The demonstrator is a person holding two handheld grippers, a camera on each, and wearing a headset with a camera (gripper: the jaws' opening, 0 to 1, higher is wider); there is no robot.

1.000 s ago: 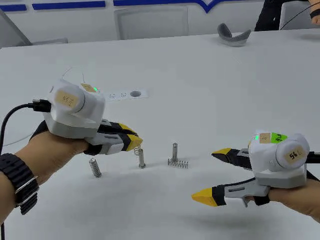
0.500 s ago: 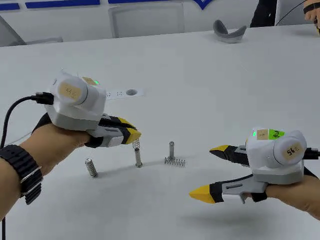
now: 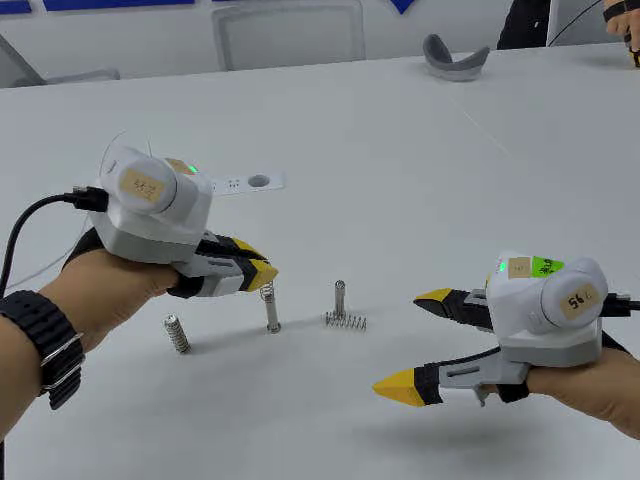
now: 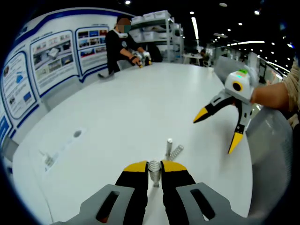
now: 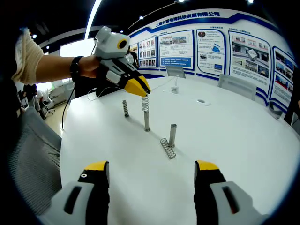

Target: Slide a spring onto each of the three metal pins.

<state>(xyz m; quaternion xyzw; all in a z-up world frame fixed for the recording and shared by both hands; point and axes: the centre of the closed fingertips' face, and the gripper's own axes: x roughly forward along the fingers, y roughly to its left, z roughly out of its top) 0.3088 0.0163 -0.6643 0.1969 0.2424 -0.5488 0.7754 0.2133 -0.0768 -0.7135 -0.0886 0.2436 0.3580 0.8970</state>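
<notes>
Springs of thin bright wire, left to right: first spring (image 3: 177,336) sleeved over the left pin (image 3: 170,321); second spring (image 3: 266,291) pinched upright in the pressed-together yellow tips of the left gripper (image 3: 262,274), lower end at the top of the middle pin (image 3: 272,318); third spring (image 3: 346,321) flat on the white table (image 3: 400,180) at the foot of the bare right pin (image 3: 340,297); then the right gripper (image 3: 412,342), spread wide, holding nothing. End-on ring of coil between the tips in the left gripper view; side-on, full length, in the right gripper view.

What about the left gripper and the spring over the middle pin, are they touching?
Touching. In the left gripper view, the left gripper pinches the spring between its jaw tips.
</notes>
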